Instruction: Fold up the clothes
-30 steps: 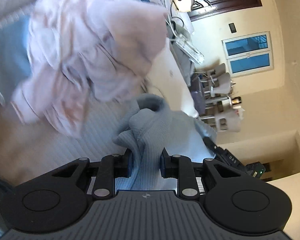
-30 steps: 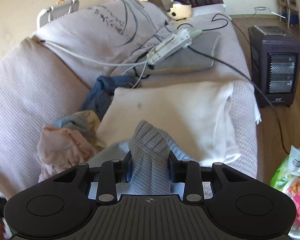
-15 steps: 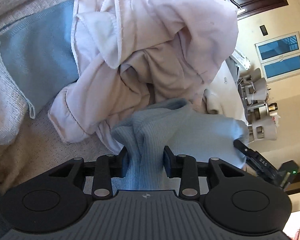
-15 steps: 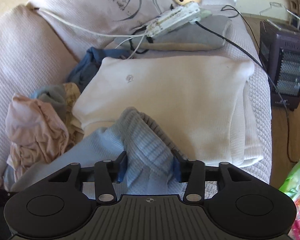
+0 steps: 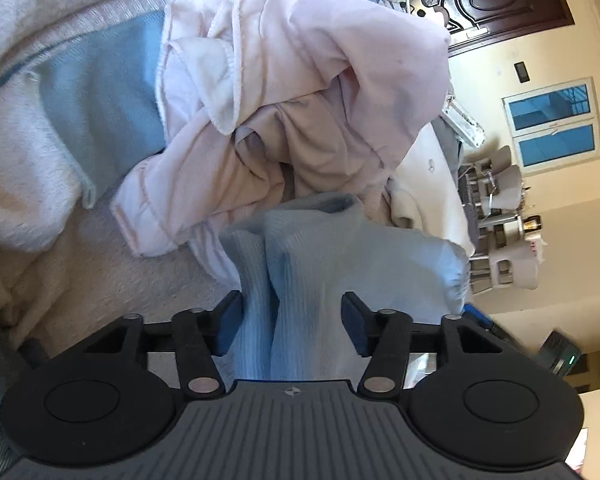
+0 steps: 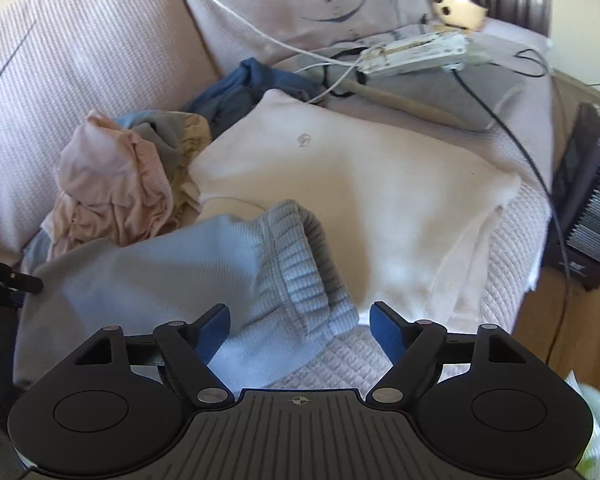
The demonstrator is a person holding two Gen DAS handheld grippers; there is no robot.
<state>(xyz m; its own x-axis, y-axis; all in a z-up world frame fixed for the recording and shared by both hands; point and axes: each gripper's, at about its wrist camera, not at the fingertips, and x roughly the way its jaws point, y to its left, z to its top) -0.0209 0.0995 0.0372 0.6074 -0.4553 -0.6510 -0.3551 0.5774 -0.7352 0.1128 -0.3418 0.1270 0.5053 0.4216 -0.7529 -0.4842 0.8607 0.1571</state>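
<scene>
A light blue knit garment [image 5: 340, 248] lies across the sofa seat between my two grippers. In the right wrist view its body [image 6: 160, 264] stretches left and its ribbed cuff [image 6: 300, 256] rests against a folded white garment [image 6: 360, 184]. My left gripper [image 5: 292, 308] is opening, and a bunched fold of the blue knit sits loose between its jaws. My right gripper [image 6: 300, 320] is opening wide; the cuff end lies between its jaws, with the right pad clear of the cloth. A crumpled pink garment [image 5: 300, 80] is heaped just beyond the blue one.
The sofa [image 6: 80, 60] has a ribbed pale cover. A dark blue cloth [image 6: 244, 88] and a pink-and-grey heap [image 6: 108, 176] lie against its back. A white power strip [image 6: 416, 50] with cables sits on a grey cushion. A heater [image 6: 592, 208] stands on the floor at right.
Both grippers' jaws have spread apart and let go of the light blue garment. Both hands have come down toward the seat, and the garment now lies spread on it.
</scene>
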